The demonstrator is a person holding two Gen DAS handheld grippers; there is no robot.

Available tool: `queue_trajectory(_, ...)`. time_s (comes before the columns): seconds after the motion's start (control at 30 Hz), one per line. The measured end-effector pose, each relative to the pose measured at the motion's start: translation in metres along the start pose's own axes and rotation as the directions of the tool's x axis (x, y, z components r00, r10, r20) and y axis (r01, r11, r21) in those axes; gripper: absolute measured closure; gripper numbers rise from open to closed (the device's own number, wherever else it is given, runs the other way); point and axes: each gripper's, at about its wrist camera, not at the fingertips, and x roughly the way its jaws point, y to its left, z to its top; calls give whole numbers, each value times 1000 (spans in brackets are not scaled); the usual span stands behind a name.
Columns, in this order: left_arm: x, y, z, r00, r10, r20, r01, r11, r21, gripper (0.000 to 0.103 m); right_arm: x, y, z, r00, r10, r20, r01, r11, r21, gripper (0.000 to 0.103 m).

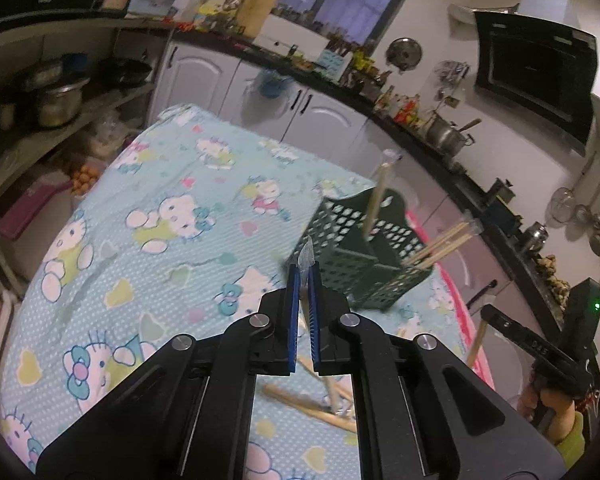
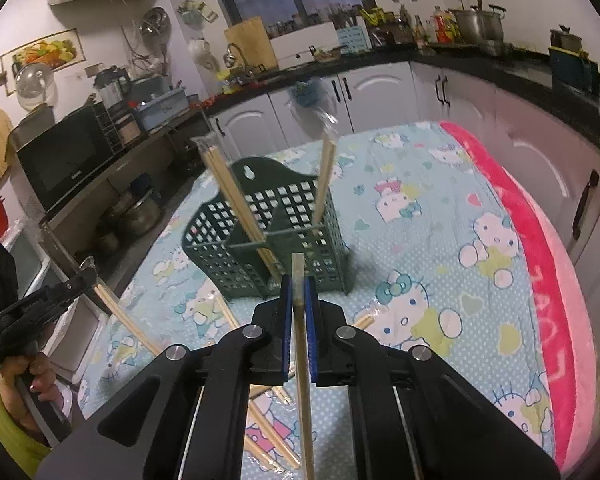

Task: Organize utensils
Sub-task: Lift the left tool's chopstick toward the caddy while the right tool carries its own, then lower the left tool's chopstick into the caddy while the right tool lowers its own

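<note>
A dark green perforated utensil holder (image 1: 364,256) (image 2: 268,240) stands on the cartoon-cat tablecloth (image 1: 160,200). Two wrapped pairs of wooden chopsticks (image 2: 236,204) (image 2: 325,176) lean in its compartments. My left gripper (image 1: 304,276) (image 2: 86,271) is shut on the clear wrapper end (image 1: 306,254) of a chopstick pair (image 2: 128,320) that hangs below it, left of the holder. My right gripper (image 2: 298,284) (image 1: 490,314) is shut on another wrapped chopstick pair (image 2: 302,360), held just in front of the holder. Several more wrapped chopsticks (image 2: 268,432) (image 1: 312,404) lie on the cloth beneath both grippers.
A pink blanket edge (image 2: 540,260) runs along the table's right side. White cabinets (image 2: 380,96) under a cluttered black counter (image 2: 480,56) stand behind the table. A microwave (image 2: 68,156) and pots on shelves (image 1: 56,100) are at the left.
</note>
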Motion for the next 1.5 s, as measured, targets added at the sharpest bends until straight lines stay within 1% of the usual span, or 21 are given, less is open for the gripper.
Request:
queue_trajectory(0.23, -14, -22, 7, 998, -44, 36, 43, 998, 42, 102, -17, 11, 6, 999, 19, 50, -17, 999, -32, 97)
queue_trajectory(0.53, -22, -40, 10, 995, -88, 45, 85, 994, 73, 102, -35, 21, 12, 994, 33, 101, -27, 998, -60, 97)
queue_trajectory(0.9, -28, -72, 19, 986, -156, 63, 146, 980, 135, 102, -59, 35, 20, 981, 53, 189, -33, 993, -110, 97)
queue_trajectory(1.23, -24, -97, 33, 975, -207, 76, 191, 965, 179, 102, -64, 44, 27, 974, 65, 218, -37, 991, -131, 97)
queue_trajectory(1.5, -25, -112, 50, 968, -230, 105, 204, 955, 213, 102, -64, 59, 44, 966, 88, 243, -48, 985, -166, 97)
